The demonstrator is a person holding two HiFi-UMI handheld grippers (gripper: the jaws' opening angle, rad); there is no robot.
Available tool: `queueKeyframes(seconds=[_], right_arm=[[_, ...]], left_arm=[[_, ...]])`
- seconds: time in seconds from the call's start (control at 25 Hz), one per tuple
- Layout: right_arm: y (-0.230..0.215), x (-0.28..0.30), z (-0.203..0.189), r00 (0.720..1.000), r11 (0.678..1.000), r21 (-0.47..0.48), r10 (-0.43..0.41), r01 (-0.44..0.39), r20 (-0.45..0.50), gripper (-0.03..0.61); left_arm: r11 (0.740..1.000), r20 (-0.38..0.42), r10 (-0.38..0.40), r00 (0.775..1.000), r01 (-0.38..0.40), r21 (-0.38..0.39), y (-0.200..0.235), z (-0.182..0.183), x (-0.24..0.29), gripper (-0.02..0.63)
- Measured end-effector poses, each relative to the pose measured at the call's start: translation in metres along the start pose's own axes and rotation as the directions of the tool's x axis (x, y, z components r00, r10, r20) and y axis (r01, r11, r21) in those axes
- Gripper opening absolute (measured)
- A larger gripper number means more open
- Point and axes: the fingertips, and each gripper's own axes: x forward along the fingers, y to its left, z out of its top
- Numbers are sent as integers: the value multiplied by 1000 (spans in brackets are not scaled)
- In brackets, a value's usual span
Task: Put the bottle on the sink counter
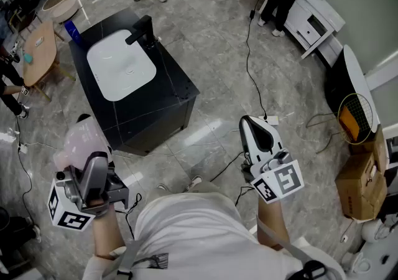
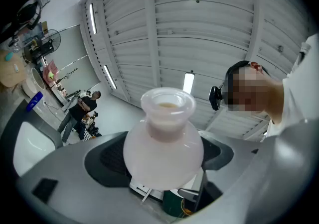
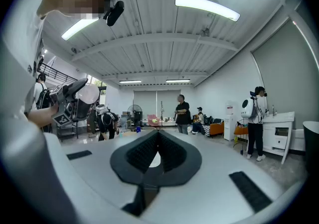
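Bottle (image 2: 163,138), pale pink and round-bellied, sits clamped in the left tongs (image 1: 93,176), well apart from the black bench (image 1: 168,95) with its empty white basin (image 1: 120,64) on grey marble floor (image 1: 217,42). Right tongs (image 3: 158,153) are together, holding nothing.

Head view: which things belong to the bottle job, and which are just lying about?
Job: pink bottle, held in left gripper; black sink counter with white basin.
Lying about: round wooden table; cardboard box; floor cables; right gripper, shut and empty.
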Motion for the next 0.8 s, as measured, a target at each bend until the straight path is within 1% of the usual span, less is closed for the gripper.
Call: queueKeyframes(seconds=[0.12,0.4,0.56,0.68,0.8], right_arm=[[-4,-3,1,1000,1000,2,0,0,5,9],[-15,-10,-3,1000,1000,12,10,-10,2,9],[-23,-18,-7,999,998,45,40,-41,19,10],[-30,-18,-14,998,997,40,59,-59,6,11],[-35,-16,-19,998,997,44,58,-57,-13,10]], left_arm=[[1000,-5,-5,1000,5,-4,-5,-4,5,402],[1000,-9,13,1000,-13,-8,-8,-14,11,402],[999,-6,33,999,-33,-8,-12,-26,15,402],[999,0,40,999,-40,-21,-13,-38,19,402],[999,-16,45,999,-45,-29,-7,-49,24,402]])
